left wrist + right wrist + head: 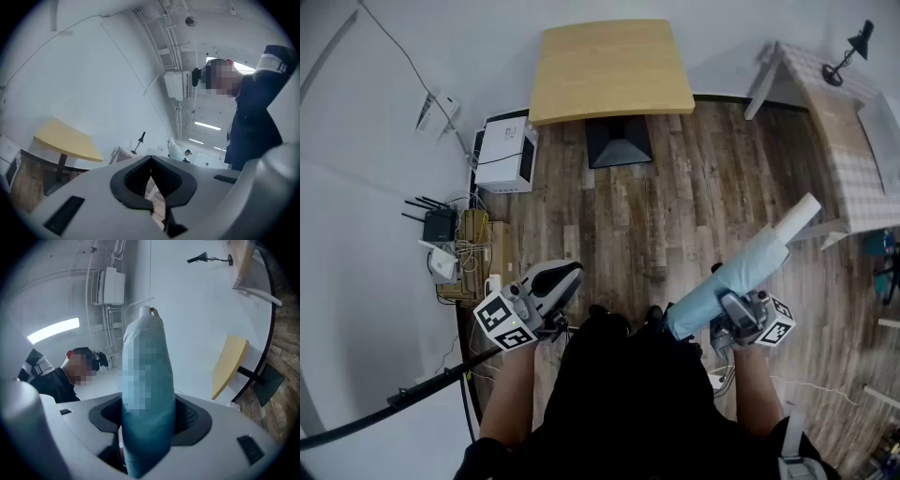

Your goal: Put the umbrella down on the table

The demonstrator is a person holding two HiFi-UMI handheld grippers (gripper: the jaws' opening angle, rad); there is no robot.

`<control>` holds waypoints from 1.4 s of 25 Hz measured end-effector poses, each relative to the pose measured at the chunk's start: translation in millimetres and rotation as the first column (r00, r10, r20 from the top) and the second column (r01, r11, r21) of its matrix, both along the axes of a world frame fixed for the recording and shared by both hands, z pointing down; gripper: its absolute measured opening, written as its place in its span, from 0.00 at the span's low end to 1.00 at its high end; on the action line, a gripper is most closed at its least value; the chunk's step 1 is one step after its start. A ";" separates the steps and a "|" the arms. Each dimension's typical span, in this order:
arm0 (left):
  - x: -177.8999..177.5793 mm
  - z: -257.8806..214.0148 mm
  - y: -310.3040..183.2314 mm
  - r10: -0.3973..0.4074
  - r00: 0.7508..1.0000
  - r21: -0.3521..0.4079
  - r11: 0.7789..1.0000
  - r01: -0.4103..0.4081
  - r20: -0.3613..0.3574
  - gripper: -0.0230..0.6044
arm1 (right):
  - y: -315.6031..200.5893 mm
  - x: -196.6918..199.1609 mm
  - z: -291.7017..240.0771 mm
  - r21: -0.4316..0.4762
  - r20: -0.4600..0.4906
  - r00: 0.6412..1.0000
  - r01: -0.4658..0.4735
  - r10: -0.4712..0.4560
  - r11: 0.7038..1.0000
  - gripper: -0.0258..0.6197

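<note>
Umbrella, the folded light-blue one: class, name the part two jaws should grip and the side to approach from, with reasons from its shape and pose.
Probably best to grip the umbrella at its thick rolled body near the lower end, jaws across its width, coming from that end along its length. It is a long, soft roll tilted upward; the right gripper is shut on it this way.

I see a wood plank floor (694,206) running below white walls; a white printer-like box (504,153) sits on it by the left wall; just nearer me, a black router with antennas (438,223) beside a tangle of cables (473,246); a black lamp (851,49) stands at top right on a chequered desk (844,122); a white wall unit (177,84) hangs high up; ceiling strip lights (206,125) glow beyond.
</note>
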State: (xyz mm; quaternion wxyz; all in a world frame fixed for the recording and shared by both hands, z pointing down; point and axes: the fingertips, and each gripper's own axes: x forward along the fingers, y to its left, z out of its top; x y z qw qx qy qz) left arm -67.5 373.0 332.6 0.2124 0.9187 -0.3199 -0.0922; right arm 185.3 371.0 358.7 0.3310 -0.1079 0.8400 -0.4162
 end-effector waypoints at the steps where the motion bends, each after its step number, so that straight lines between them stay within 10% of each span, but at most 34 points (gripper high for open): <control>1: 11.5 6.6 0.1 0.010 1.000 -0.010 1.000 -0.010 -0.017 0.06 | -6.2 4.1 0.6 0.009 -0.001 1.000 0.007 -0.007 1.000 0.48; 7: 62.6 33.0 19.7 0.148 0.989 -0.041 0.988 -0.148 0.006 0.06 | -6.0 7.5 -5.9 0.067 -0.026 0.999 0.027 -0.025 0.997 0.48; 18: 36.4 11.9 37.5 0.268 0.963 0.053 0.963 -0.266 -0.040 0.06 | 9.3 -44.2 -24.7 0.107 -0.214 0.975 -0.046 0.068 0.993 0.48; 35: 48.1 26.0 46.1 0.245 0.967 -0.010 0.969 -0.246 -0.066 0.05 | 27.7 -7.4 -11.9 0.183 -0.430 0.869 -0.180 0.243 0.967 0.48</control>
